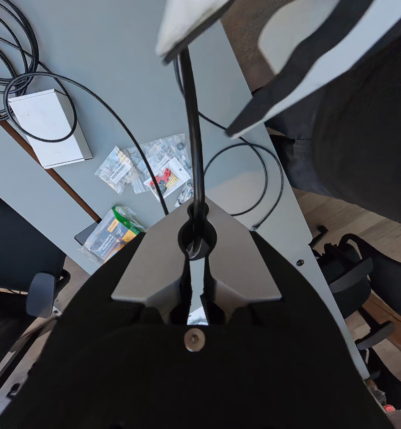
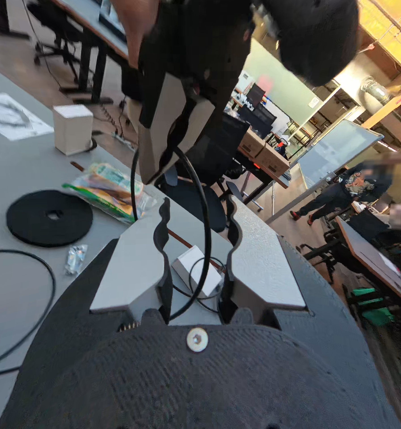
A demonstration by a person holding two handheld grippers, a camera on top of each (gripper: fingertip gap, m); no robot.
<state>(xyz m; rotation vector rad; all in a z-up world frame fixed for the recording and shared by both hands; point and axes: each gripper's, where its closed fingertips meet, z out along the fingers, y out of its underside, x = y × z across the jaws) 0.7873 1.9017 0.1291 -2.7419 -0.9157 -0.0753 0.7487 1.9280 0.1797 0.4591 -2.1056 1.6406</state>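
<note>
My left gripper [image 1: 196, 220] is shut on a thick black cable [image 1: 194, 139], pinched in the notch between its grey fingers. From there the cable rises to my right gripper [image 1: 196, 96], whose open fingers [image 1: 299, 76] hover at the top of the left wrist view. In the right wrist view my right gripper [image 2: 197, 209] is open and empty. The cable [image 2: 207, 220] loops down through the gap between its fingers without being gripped. My left gripper [image 2: 162, 160] hangs above and ahead of it, holding the cable over the grey table [image 2: 20, 162].
On the table [image 1: 125, 69] lie a white box [image 1: 48, 127], clear bags of small parts [image 1: 148, 171], a bagged multimeter [image 1: 111, 234] and coiled thin cable [image 1: 9, 58]. A black tape roll [image 2: 49, 217] and another white box [image 2: 71, 128] also sit there. Office chairs stand around; a person [image 2: 334, 197] walks behind. The left gripper's tips are roughly 7 centimeters from the right gripper's.
</note>
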